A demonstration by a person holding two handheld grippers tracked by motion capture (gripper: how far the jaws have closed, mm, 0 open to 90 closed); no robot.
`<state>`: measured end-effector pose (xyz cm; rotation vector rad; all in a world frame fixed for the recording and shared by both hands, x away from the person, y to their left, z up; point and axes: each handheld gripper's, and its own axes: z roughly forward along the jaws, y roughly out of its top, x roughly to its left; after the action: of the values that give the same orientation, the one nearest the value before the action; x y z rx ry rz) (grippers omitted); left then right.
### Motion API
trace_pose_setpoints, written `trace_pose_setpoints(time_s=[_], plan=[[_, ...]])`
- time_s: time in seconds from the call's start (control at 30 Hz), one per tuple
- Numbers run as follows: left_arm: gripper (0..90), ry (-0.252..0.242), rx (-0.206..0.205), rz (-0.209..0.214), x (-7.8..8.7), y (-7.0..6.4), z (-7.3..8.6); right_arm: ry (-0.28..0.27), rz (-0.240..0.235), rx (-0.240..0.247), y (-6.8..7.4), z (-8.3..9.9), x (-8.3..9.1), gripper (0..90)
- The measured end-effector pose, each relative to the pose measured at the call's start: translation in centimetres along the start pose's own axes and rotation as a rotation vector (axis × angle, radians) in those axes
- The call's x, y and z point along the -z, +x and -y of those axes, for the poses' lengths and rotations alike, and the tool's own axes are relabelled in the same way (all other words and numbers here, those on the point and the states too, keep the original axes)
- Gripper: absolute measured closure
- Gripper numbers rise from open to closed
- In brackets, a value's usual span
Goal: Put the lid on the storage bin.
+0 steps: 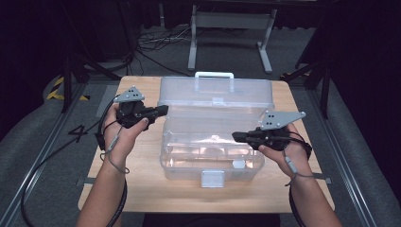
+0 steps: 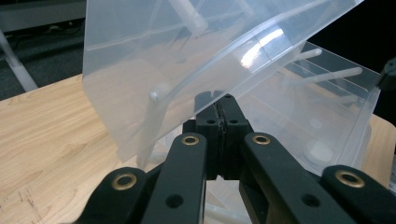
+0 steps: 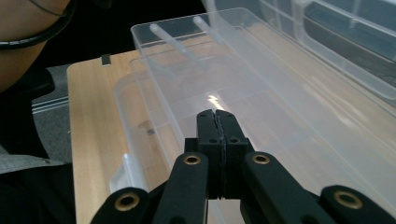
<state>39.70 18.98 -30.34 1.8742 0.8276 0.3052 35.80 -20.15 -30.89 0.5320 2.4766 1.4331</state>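
One clear plastic toolbox (image 1: 213, 161) stands at the middle of one light wooden bench (image 1: 142, 189), its one hinged lid (image 1: 217, 97) open toward 12 o'clock, carrying one white handle (image 1: 214, 74). One clear lift-out tray (image 1: 213, 125) sits above the box. One square white latch (image 1: 213, 178) hangs at the box's 6 o'clock edge. Two black two-jaw grippers are in use: the left gripper (image 1: 163, 110) at 9 o'clock, the right gripper (image 1: 236, 136) at 3 o'clock, each topped by one grey three-cornered plate. Two hands hold them.
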Motion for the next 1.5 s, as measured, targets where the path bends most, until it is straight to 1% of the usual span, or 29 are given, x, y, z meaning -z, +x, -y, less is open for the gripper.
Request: trace_pose_setpoints(time_s=[0.03, 0.07, 0.1, 0.13, 0.17, 0.3, 0.37, 0.4, 0.43, 0.47, 0.63, 0.67, 0.77, 0.87, 0.93, 1.03, 1.13, 1.3, 1.5], plan=[[89.2, 0.002, 0.000, 0.001, -0.1, 0.0, 0.0, -0.006, 0.011, -0.004, -0.2, 0.1, 0.3, 90.0], [89.1, 0.002, 0.000, 0.001, -0.1, 0.0, 0.0, -0.006, 0.011, -0.004, -0.2, 0.1, 0.3, 90.0], [89.0, 0.007, -0.003, 0.003, -0.1, -0.1, 0.0, -0.025, 0.034, -0.021, -0.6, 0.4, 0.9, 90.0], [88.9, 0.007, -0.003, 0.003, -0.1, -0.1, 0.0, -0.025, 0.034, -0.021, -0.6, 0.4, 0.9, 90.0], [88.9, 0.010, -0.004, 0.006, -0.2, -0.1, 0.0, -0.045, 0.055, -0.035, -1.0, 0.6, 1.5, 90.0], [88.8, 0.015, -0.002, 0.008, -0.2, -0.2, 0.0, -0.075, 0.087, -0.058, -1.6, 1.0, 2.5, 90.0], [88.8, 0.020, -0.006, 0.008, -0.2, -0.3, 0.0, -0.082, 0.114, -0.071, -2.0, 1.2, 3.0, 90.0], [88.7, 0.020, -0.006, 0.008, -0.2, -0.3, 0.0, -0.082, 0.114, -0.071, -2.0, 1.2, 3.0, 90.0], [88.8, 0.020, -0.007, 0.008, -0.2, -0.3, 0.1, -0.089, 0.133, -0.083, -2.3, 1.5, 3.4, 90.0], [88.8, 0.021, -0.007, 0.009, -0.2, -0.3, 0.1, -0.089, 0.142, -0.086, -2.5, 1.6, 3.6, 90.0], [88.8, 0.029, -0.008, 0.011, 0.0, -0.4, 0.2, -0.098, 0.171, -0.110, -3.0, 2.0, 4.3, 90.0], [88.7, 0.030, -0.007, 0.012, 0.0, -0.4, 0.2, -0.102, 0.182, -0.120, -3.3, 2.1, 4.6, 90.0], [88.7, 0.040, -0.005, 0.017, 0.1, -0.5, 0.3, -0.110, 0.194, -0.146, -3.8, 2.5, 5.1, 90.0], [88.3, 0.044, -0.002, 0.017, 0.2, -0.6, 0.3, -0.112, 0.199, -0.158, -4.1, 2.7, 5.4, 90.0], [87.8, 0.051, -0.003, 0.020, 0.4, -0.7, 0.4, -0.120, 0.193, -0.175, -4.3, 2.8, 5.8, 90.0], [87.6, 0.056, -0.006, 0.022, 0.5, -0.8, 0.5, -0.117, 0.192, -0.180, -4.4, 2.9, 5.9, 90.0], [87.5, 0.068, -0.006, 0.027, 0.8, -0.9, 0.6, -0.110, 0.185, -0.196, -4.6, 3.1, 6.1, 90.0], [87.2, 0.084, -0.008, 0.039, 1.0, -1.1, 0.8, -0.103, 0.173, -0.204, -4.7, 3.2, 6.3, 90.0], [86.5, 0.113, -0.008, 0.054, 1.2, -1.3, 1.1, -0.075, 0.153, -0.208, -4.6, 3.4, 6.5, 90.0]])
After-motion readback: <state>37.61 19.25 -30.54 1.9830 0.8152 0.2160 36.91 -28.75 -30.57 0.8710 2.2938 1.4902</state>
